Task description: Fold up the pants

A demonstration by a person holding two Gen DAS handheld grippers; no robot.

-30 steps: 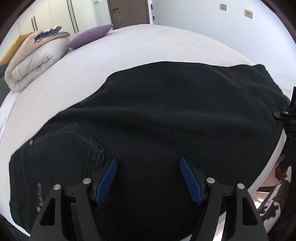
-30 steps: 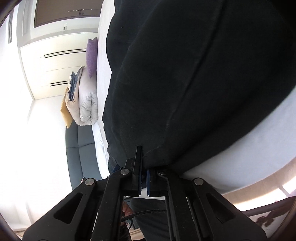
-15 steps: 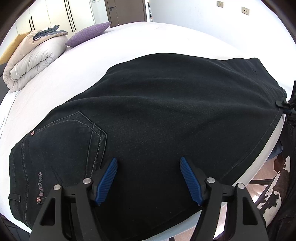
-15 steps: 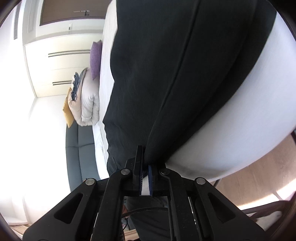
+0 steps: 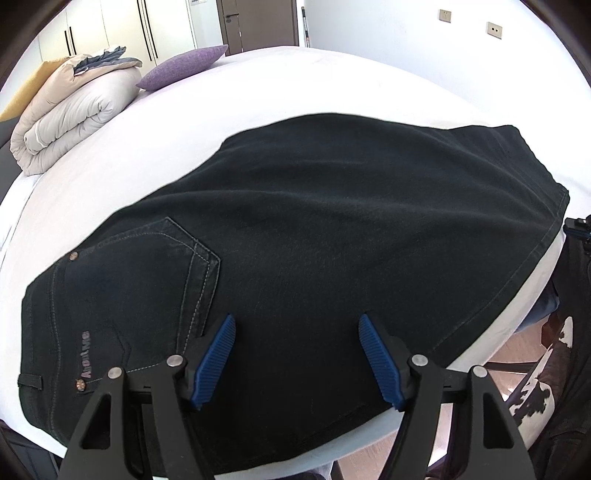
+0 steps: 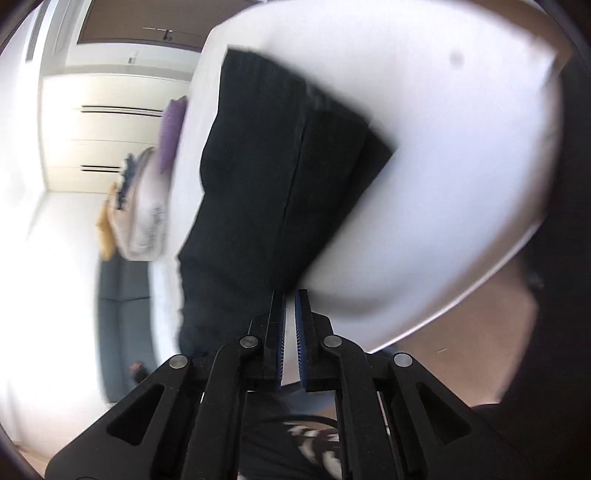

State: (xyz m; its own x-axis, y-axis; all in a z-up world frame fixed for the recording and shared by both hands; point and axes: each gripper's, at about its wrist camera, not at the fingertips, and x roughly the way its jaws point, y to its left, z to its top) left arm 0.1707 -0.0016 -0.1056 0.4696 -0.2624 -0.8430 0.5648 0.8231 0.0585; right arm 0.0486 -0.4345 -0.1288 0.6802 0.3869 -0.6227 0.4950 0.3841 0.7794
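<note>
Black jeans (image 5: 332, 236) lie flat across the white bed (image 5: 258, 85), waistband and stitched back pocket (image 5: 147, 280) at the left, leg hems at the right. My left gripper (image 5: 297, 321) hovers open over the seat area beside the pocket, with nothing between its blue pads. In the blurred right wrist view the jeans (image 6: 266, 192) lie folded lengthwise on the bed (image 6: 443, 147). My right gripper (image 6: 290, 295) sits just off their near end by the mattress edge. Its pads stand a thin slit apart, with nothing between them. Its tip (image 5: 579, 226) shows at the hem end.
A rolled beige duvet (image 5: 70, 122) and a purple pillow (image 5: 184, 66) lie at the far left of the bed. Wardrobes and a brown door (image 5: 258, 22) stand behind. A cowhide-patterned thing (image 5: 535, 398) lies on the wooden floor past the bed's near right edge.
My right gripper let go of the jeans' edge and drew back, so more bed shows. The left view shifted only slightly, and its jaws stayed as wide.
</note>
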